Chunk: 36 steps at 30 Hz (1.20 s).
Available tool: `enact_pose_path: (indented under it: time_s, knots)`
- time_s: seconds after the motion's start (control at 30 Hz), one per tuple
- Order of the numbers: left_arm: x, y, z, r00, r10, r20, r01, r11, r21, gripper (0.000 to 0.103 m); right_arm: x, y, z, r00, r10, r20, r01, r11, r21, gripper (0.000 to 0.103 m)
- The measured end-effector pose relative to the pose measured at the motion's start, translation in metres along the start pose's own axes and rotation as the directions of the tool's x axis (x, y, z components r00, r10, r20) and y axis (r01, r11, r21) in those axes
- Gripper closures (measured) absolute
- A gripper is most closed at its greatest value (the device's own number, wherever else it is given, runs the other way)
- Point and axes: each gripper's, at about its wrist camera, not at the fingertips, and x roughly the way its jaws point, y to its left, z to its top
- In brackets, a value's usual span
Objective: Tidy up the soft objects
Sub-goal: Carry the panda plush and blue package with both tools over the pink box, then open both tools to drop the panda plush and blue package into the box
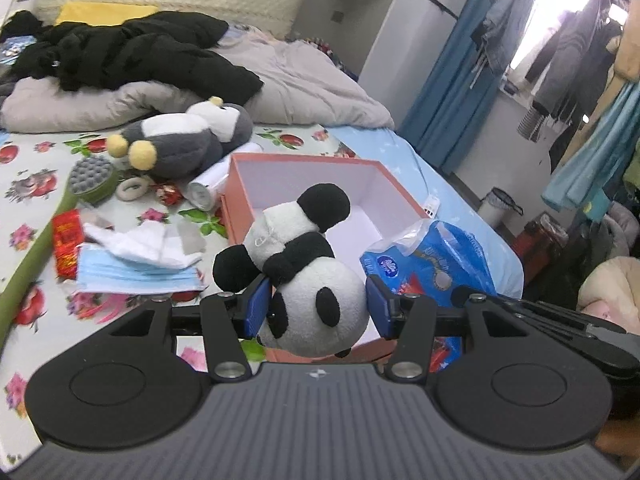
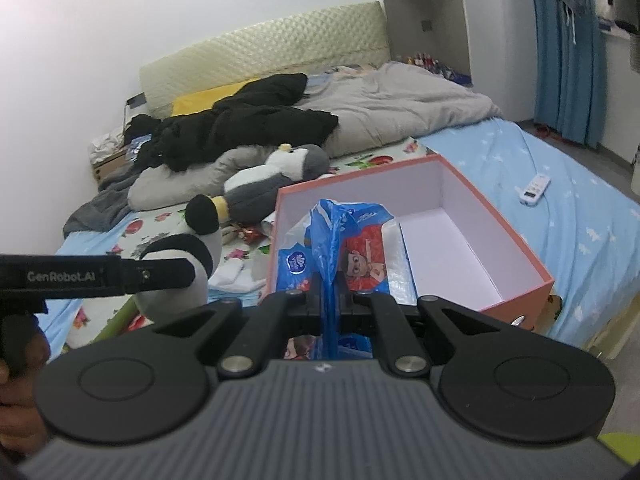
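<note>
A black-and-white panda plush [image 1: 308, 280] hangs over the near edge of an open orange box [image 1: 236, 184] with a white inside. My left gripper [image 1: 318, 306] is shut on the panda, its blue pads pressing on both sides of it. A blue plastic tissue pack [image 2: 360, 256] hangs over the near left part of the box [image 2: 400, 184]; my right gripper [image 2: 329, 300] is shut on its wrapper. The pack [image 1: 436, 264] shows to the right of the panda. In the right wrist view the panda [image 2: 180, 240] is at the left. A grey-and-white penguin plush [image 1: 184, 140] lies on the bed behind the box.
On the floral sheet left of the box lie a green massage brush [image 1: 90, 178], a blue face mask [image 1: 132, 276], a white cloth [image 1: 140, 244] and a red packet [image 1: 66, 240]. Black clothes [image 1: 120, 52] and a grey duvet [image 1: 312, 80] cover the bed's far part. A white remote [image 2: 534, 188] lies on the blue sheet.
</note>
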Motion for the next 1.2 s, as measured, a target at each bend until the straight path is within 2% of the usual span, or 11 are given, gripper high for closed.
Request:
enact_pose_path:
  time_s: [0.3,0.63,0.87,1.03,1.1,1.17,1.2]
  knots:
    - [0.082,-0.013,0.032,0.998,-0.006,-0.066,0.009,0.999,0.051,0.045,0.049,-0.034,0.015,0.999,-0.045,0.007,0.045,0.999,0.016,0.095]
    - [0.173,-0.016,0.050,0.989,0.016,-0.147,-0.003,0.996,0.086,0.045,0.118,-0.073,0.015,0.997,-0.061,-0.043,0.063,0.997,0.051,0.095]
    - [0.211,-0.014,0.053,0.983,0.022,-0.182,-0.003,0.995,0.102,0.045,0.149,-0.087,0.010,0.996,-0.052,-0.079,0.057,0.997,0.061,0.094]
    - [0.218,-0.009,0.050,0.981,0.031,-0.191,-0.013,0.996,0.094,0.045,0.158,-0.088,0.009,0.994,-0.044,-0.096,0.050,0.997,0.059,0.093]
    - [0.216,-0.007,0.049,0.982,0.017,-0.186,0.000,0.996,0.093,0.041,0.159,-0.090,0.009,0.993,-0.046,-0.106,0.054,0.996,0.077,0.088]
    - [0.211,-0.007,0.048,0.986,0.030,-0.167,-0.013,0.995,0.102,0.038,0.159,-0.091,0.009,0.991,-0.070,-0.116,0.079,0.994,0.075,0.059]
    - [0.207,-0.008,0.048,0.986,0.039,-0.162,-0.021,0.993,0.112,0.038,0.157,-0.090,0.010,0.991,-0.075,-0.115,0.084,0.994,0.072,0.056]
